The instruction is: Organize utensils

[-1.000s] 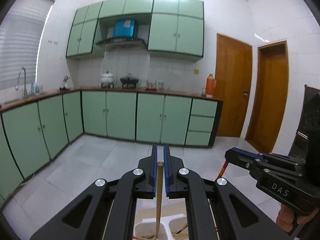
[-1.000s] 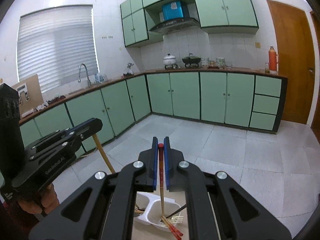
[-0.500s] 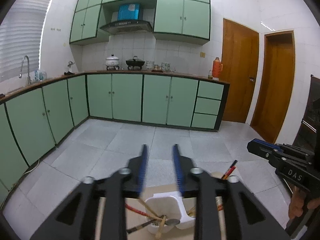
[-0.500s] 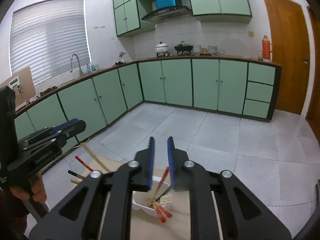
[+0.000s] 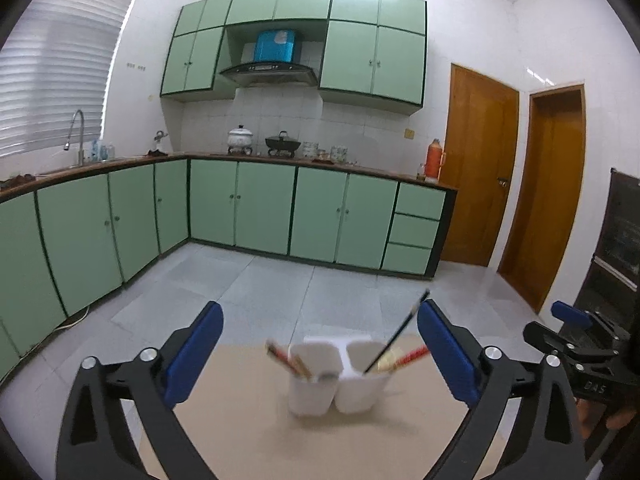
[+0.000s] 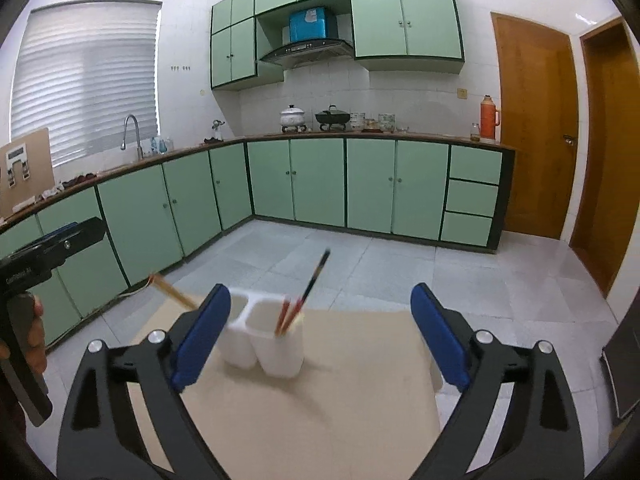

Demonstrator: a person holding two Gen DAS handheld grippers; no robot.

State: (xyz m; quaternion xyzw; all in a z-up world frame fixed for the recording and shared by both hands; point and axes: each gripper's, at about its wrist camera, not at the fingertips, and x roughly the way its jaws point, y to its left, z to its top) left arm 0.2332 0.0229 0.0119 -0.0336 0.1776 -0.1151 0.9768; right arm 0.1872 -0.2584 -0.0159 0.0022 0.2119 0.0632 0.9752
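A white two-compartment holder point(image 5: 340, 380) stands on the tan table point(image 5: 240, 424). Its left cup holds red and wooden chopsticks point(image 5: 289, 361); the right cup holds a black chopstick point(image 5: 400, 330) and a red one point(image 5: 412, 354). My left gripper point(image 5: 320, 312) is short of the holder, its jaws opening wide with nothing held between them. In the right wrist view the holder point(image 6: 266, 346) is ahead and left of centre, with a black chopstick point(image 6: 316, 276) and a wooden one point(image 6: 172, 290) sticking out. My right gripper point(image 6: 320, 296) is also opening and grips nothing.
The other gripper shows at each view's edge: the right one point(image 5: 572, 320), the left one point(image 6: 60, 240) with a hand point(image 6: 34, 344) on it. The table's far edge point(image 6: 360, 312) drops to a tiled floor. Green cabinets point(image 5: 260, 208) and wooden doors point(image 5: 480, 168) stand far behind.
Both grippers were shut on upright chopsticks over the holder. They have opened wide, let the chopsticks drop into the cups, and pulled back and down from the holder.
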